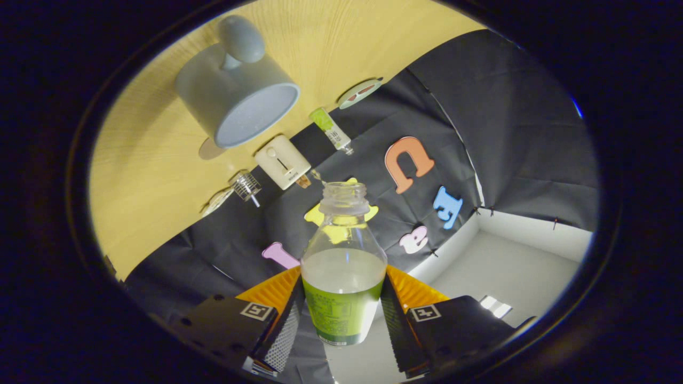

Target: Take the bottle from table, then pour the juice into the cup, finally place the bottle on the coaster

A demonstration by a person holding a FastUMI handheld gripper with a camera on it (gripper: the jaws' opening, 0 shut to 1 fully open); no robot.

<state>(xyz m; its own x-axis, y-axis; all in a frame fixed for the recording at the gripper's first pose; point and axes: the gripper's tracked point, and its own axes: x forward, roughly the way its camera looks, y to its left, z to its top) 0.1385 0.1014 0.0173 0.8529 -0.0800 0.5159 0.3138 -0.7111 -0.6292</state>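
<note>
We see the jaws (342,314) squeezing the open bottle (343,277) (half full, maybe) tipped near the grey cup (240,96) on the worktop (144,176).

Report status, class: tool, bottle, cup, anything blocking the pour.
Tool shut on bottle, cap off, tipped toward the table. Cup beyond the bottle mouth, no juice leaving. Nothing between them.

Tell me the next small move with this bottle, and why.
Probably swing the bottle over until its open mouth sits above the cup, then tip further. The gripper is shut on the bottle, both fingers pressing its sides. The view is already tilted, juice fills the lower part, and the cup stands off to one side on the table, not under the mouth.
</note>
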